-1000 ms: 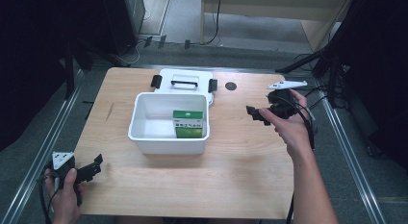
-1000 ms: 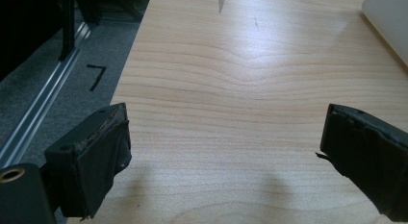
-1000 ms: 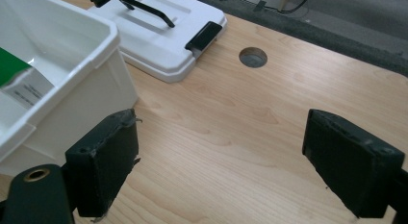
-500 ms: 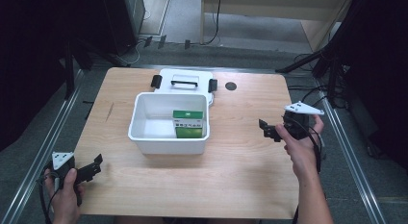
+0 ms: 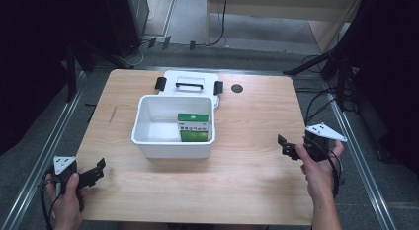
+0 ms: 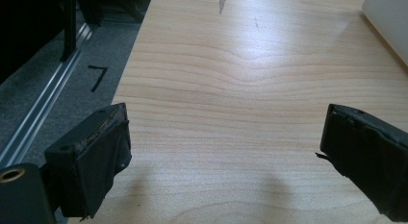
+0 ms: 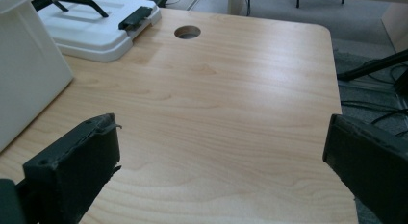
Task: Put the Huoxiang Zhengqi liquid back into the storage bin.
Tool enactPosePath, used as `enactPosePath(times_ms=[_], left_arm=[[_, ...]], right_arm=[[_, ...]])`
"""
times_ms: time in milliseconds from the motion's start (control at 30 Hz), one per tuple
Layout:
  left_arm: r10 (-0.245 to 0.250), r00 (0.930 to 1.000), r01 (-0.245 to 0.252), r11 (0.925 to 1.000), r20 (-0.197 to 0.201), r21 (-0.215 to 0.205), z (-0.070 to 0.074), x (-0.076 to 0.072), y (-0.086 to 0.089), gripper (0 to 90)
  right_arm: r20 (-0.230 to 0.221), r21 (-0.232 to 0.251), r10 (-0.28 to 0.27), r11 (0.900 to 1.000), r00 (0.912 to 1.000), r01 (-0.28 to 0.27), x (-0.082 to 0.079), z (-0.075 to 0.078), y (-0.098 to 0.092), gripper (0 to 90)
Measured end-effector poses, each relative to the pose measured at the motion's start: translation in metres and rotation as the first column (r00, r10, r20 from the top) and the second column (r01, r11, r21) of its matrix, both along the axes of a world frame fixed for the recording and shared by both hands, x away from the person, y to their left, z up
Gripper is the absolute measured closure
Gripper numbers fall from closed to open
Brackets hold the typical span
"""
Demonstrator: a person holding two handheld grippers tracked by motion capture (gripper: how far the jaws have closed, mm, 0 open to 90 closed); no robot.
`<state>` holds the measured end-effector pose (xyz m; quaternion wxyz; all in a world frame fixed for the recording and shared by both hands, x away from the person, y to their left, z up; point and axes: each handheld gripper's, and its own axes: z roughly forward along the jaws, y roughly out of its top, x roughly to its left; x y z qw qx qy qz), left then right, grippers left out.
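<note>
Spanning grey floor (image 5: 44,141) (rails (image 5: 47,156) alongside): wooden table (image 5: 247,180).

The hand-held gripper (image 6: 226,152) gapes wide over bare wooden table (image 6: 250,89).

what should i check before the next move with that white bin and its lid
1. Right gripper free of load: ok, jaws open over bare wood, nothing between them.
2. Left gripper free of load: ok, jaws wide apart, nothing between them.
3. Green box inside the white bin: ok, it sits at the bin's right side.
4. Lid reachable: ok, it lies flat behind the bin, handle up, latches at both ends.
5. Box low enough for the lid to close: cannot tell.
6. Table between grippers and bin unobstructed: ok.
</note>
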<state>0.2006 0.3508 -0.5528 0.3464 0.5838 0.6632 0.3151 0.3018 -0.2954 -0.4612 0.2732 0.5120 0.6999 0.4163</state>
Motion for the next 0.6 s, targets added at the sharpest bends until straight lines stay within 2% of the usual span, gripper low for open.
enactPosePath(times_ms=[33, 333, 500, 600], left_arm=[[0.0, 1.0, 0.0, 1.0, 0.002, -0.002, 0.0, 0.0, 0.0, 4.2], [0.004, 1.0, -0.004, 1.0, 0.006, -0.008, 0.0, 0.0, 0.001, 4.2], [0.005, 1.0, -0.005, 0.9999, 0.005, -0.009, 0.0, 0.0, 0.001, 4.2], [0.006, 1.0, -0.006, 0.9999, 0.006, -0.009, 0.0, 0.0, 0.001, 4.2]], right_arm=[[0.003, 0.001, -0.01, 1.0, 0.9999, 0.01, -0.005, -0.006, -0.004, 0.0], [0.015, 0.031, -0.045, 0.999, 0.9989, 0.044, -0.023, -0.027, -0.023, 0.0], [0.008, 0.046, -0.074, 0.996, 0.9972, 0.073, -0.036, -0.044, -0.033, 0.0], [0.004, 0.054, -0.082, 0.995, 0.9967, 0.081, -0.04, -0.048, -0.035, 0.0]])
